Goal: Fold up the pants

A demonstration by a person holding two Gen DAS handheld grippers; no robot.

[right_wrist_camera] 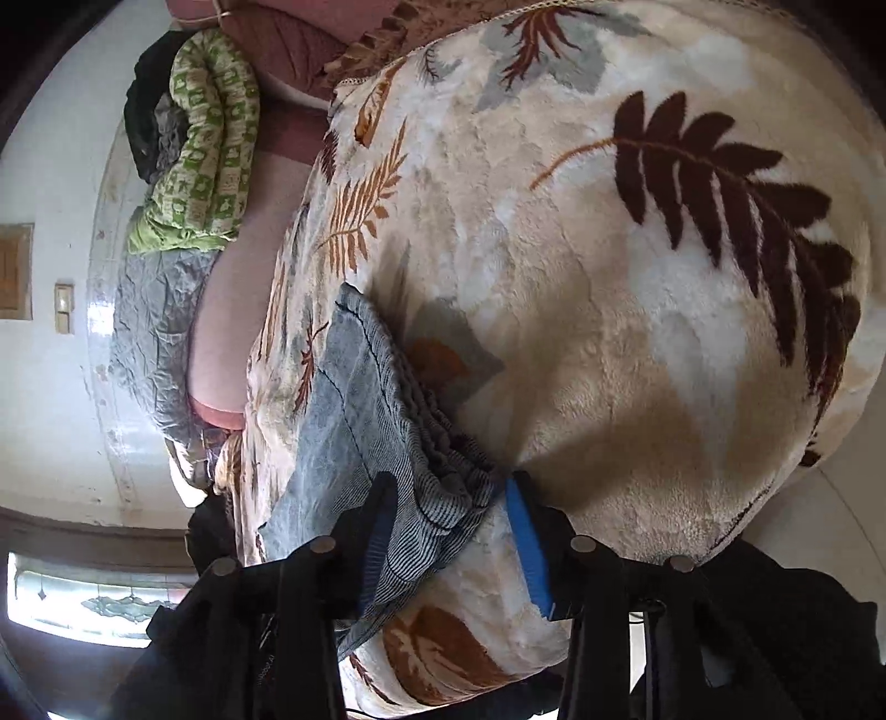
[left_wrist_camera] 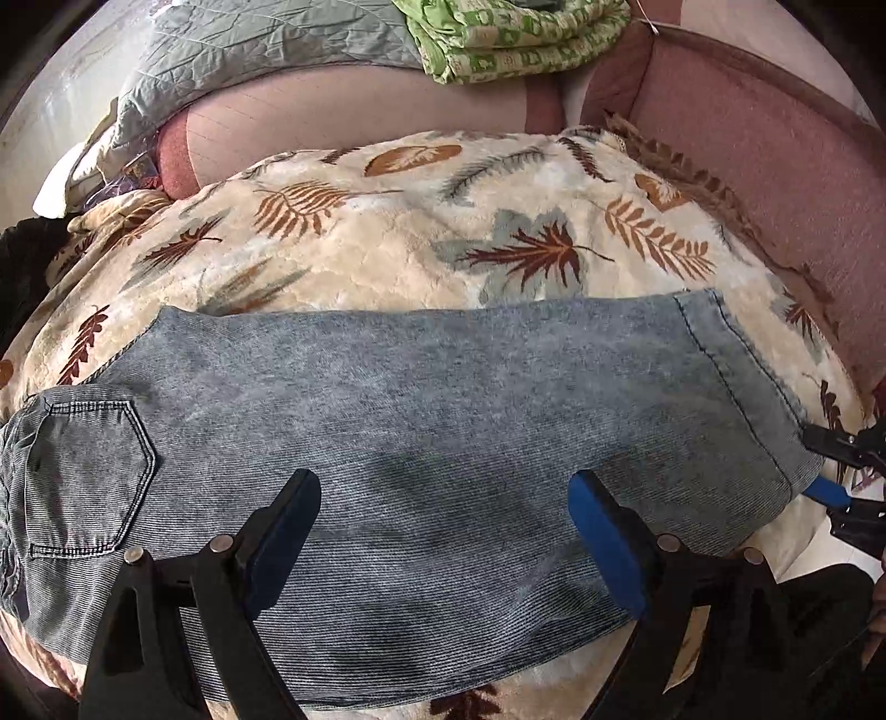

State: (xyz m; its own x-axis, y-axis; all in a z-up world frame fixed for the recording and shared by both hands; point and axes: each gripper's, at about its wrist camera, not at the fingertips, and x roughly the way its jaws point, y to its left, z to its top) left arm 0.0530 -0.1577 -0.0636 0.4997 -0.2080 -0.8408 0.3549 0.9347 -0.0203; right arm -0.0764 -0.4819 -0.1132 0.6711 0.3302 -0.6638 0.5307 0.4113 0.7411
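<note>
Straddling pants [right_wrist_camera: 354,387] hem, right gripper [right_wrist_camera: 451,487] fingers part-open.

A cream plush blanket [left_wrist_camera: 387,243] printed with brown, rust and grey leaves covers the bed. Beyond its far edge lies a bare stretch of pink mattress [left_wrist_camera: 354,111]. A crumpled grey quilt [left_wrist_camera: 249,44] is heaped on the mattress past the blanket's far left corner, and a folded green patterned quilt [left_wrist_camera: 515,39] sits just beside it, past the blanket's far middle. A padded pink headboard [left_wrist_camera: 775,144] runs along the blanket's right side. In the right wrist view, a white wall [right_wrist_camera: 50,387] with a switch [right_wrist_camera: 64,308] stands beyond the quilts.
</note>
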